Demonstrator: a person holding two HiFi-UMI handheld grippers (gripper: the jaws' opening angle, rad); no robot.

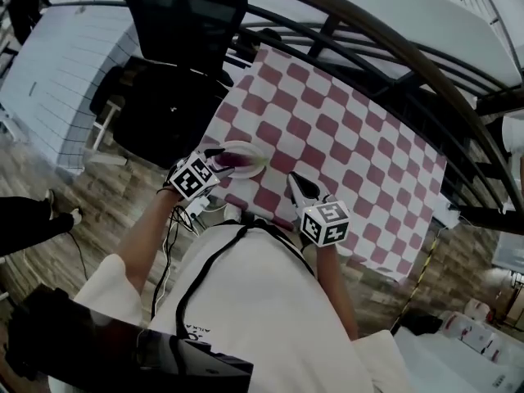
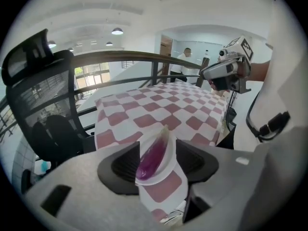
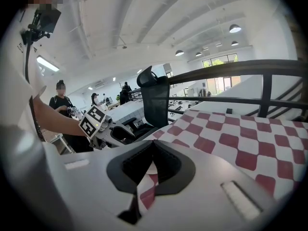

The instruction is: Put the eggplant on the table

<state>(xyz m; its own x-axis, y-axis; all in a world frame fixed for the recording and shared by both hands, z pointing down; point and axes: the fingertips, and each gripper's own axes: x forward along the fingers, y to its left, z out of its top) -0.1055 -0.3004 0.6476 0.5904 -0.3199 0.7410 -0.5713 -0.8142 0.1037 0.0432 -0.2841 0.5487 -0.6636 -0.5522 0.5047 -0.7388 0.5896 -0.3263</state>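
A purple eggplant [image 2: 151, 159] lies in a small white plate [image 2: 167, 167] that sits tilted between my left gripper's jaws, and its rim meets both pads. My left gripper [image 2: 158, 160] is shut on the plate. From above, the left gripper [image 1: 219, 159] holds the plate [image 1: 255, 169] with the eggplant [image 1: 235, 162] over the near left edge of the red-and-white checked table [image 1: 352, 137]. My right gripper [image 1: 296, 183] hovers over the table's near edge, to the right. Its jaws [image 3: 153, 146] are shut with nothing between them.
A black mesh office chair [image 1: 182, 23] stands off the table's far left corner. A dark metal railing [image 1: 368, 47] runs along the table's far side. Wooden floor [image 1: 90, 187] lies to the left. People stand far off [image 3: 61, 100].
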